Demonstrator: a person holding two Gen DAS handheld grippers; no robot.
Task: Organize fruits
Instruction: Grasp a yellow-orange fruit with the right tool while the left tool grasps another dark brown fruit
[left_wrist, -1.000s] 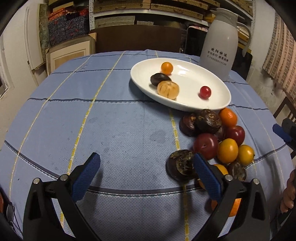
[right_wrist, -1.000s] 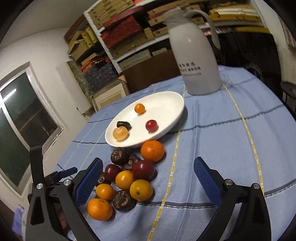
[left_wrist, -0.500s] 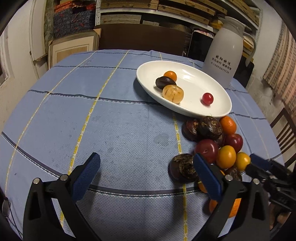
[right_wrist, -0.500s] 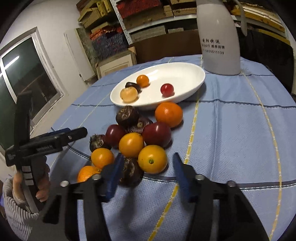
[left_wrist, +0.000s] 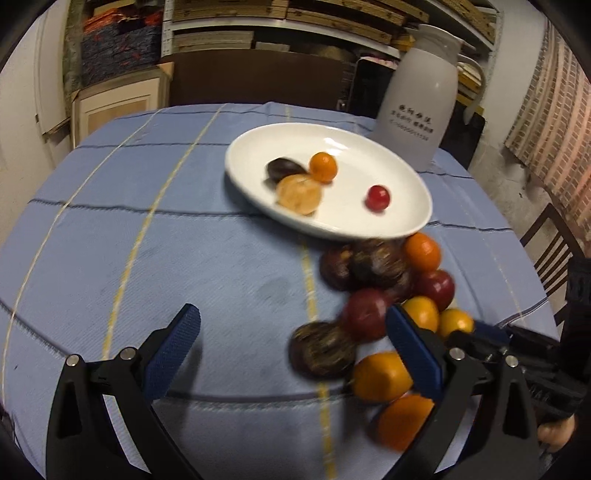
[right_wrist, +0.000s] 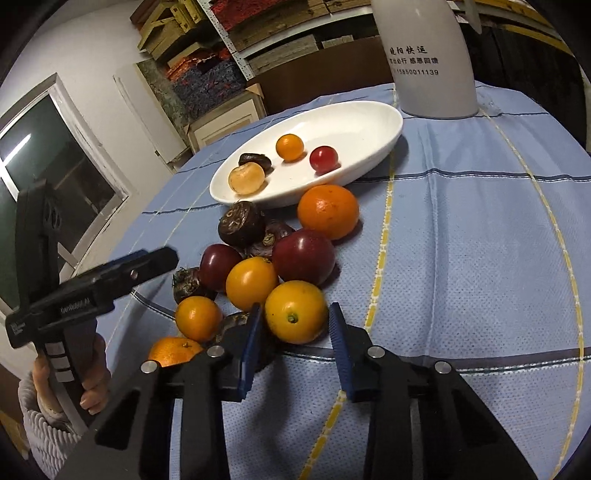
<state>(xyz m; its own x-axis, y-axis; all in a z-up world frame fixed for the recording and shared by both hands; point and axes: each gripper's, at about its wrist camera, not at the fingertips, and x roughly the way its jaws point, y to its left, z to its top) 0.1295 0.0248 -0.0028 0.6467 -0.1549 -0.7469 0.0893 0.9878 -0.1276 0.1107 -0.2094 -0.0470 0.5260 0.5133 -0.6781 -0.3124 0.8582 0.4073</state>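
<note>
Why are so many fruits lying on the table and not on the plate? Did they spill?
Only four fruits sit on the white plate. The rest lie heaped on the blue tablecloth beside its rim, still to be sorted. The right claw is open around a yellow-orange fruit. Nothing looks squashed or broken.

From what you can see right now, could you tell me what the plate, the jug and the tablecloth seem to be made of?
Plate: probably glazed ceramic; smooth glossy white with soft highlights, though melamine can't be excluded.
Jug: matte white shell with printed characters, likely plastic or coated metal.
Tablecloth: woven fabric; the weave texture shows, blue with stitched yellow and dark stripes.
</note>
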